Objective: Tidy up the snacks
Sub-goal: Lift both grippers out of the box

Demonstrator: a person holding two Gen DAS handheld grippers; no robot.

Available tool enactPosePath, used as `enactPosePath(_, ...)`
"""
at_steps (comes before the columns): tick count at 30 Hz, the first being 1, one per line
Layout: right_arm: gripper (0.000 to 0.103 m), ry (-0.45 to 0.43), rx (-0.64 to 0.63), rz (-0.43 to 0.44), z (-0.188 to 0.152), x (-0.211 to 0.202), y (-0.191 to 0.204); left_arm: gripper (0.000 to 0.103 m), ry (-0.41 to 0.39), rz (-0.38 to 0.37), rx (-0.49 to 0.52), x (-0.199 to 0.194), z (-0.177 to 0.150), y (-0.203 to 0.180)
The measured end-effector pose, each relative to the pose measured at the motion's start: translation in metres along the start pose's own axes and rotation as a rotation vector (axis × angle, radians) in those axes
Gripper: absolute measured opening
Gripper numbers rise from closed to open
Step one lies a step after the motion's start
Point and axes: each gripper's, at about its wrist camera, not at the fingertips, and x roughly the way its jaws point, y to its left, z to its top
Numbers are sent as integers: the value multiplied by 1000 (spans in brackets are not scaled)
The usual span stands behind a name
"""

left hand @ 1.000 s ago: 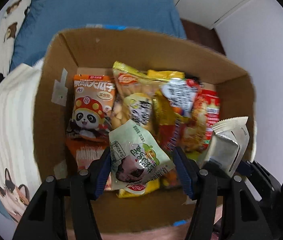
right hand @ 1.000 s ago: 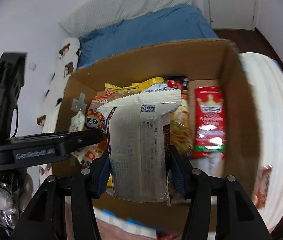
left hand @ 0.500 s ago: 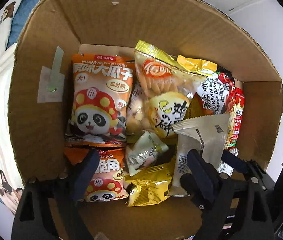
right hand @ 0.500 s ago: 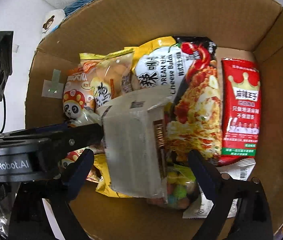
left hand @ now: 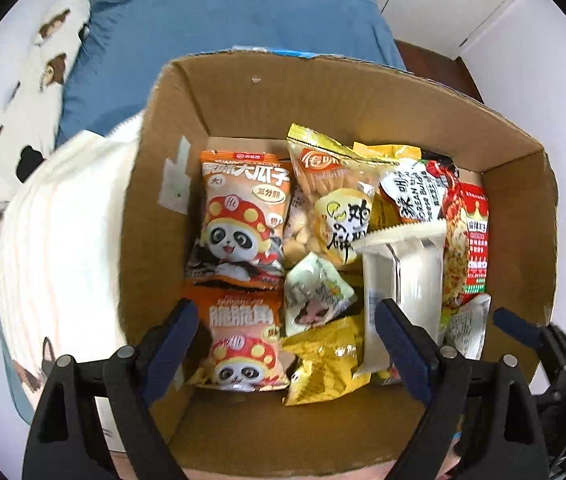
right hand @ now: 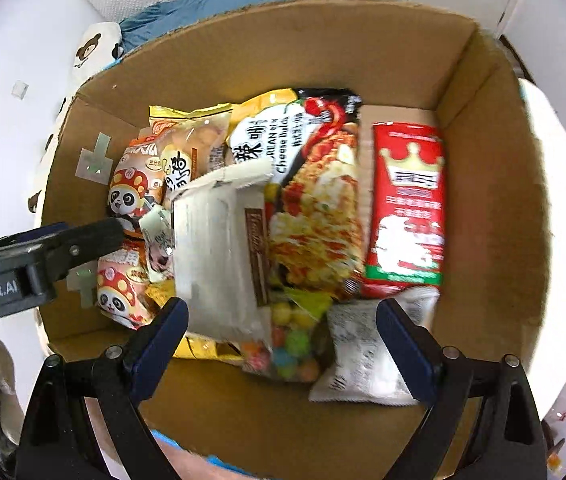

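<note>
Snacks fill the cardboard box (right hand: 495,208), and the white packet (right hand: 219,256) lies on top of them, tilted, just ahead of the right gripper (right hand: 281,340). This packet looks light and thin, with a slippery foil skin that crumples easily; I judge the flat middle or the serrated end seal to be the safest place to hold. Both grippers stand wide and hold nothing. The small pale green packet (left hand: 317,294) rests between the panda bag (left hand: 243,220) and the white packet, just ahead of the left gripper (left hand: 283,344). It seems soft and very light.
</note>
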Motion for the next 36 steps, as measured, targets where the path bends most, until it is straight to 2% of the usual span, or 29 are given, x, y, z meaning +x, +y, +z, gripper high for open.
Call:
enactPosePath(7, 97, -126, -14, -36, -32, -47, -2, 90, -136, 33, 29, -31, -26, -3)
enactPosePath(11, 97, -204, -20, -57, -51, -72, 1, 90, -253, 76, 53, -52, -53, -13)
enactPosePath(18, 97, -301, -41, -100, -87, -106, 8, 90, -388, 91, 78, -91, -93, -17)
enactPosePath(27, 97, -386, -46, -67, -133, -141, 17, 90, -470, 103, 85, -116, -137, -21)
enactPosePath(33, 97, -434, -15, 29, -169, -151, 9, 90, -495, 63, 57, -121, -171, -20)
enactPosePath(36, 97, -431, 29, 59, -190, -145, -8, 90, -477, 57, 66, -111, -188, -27)
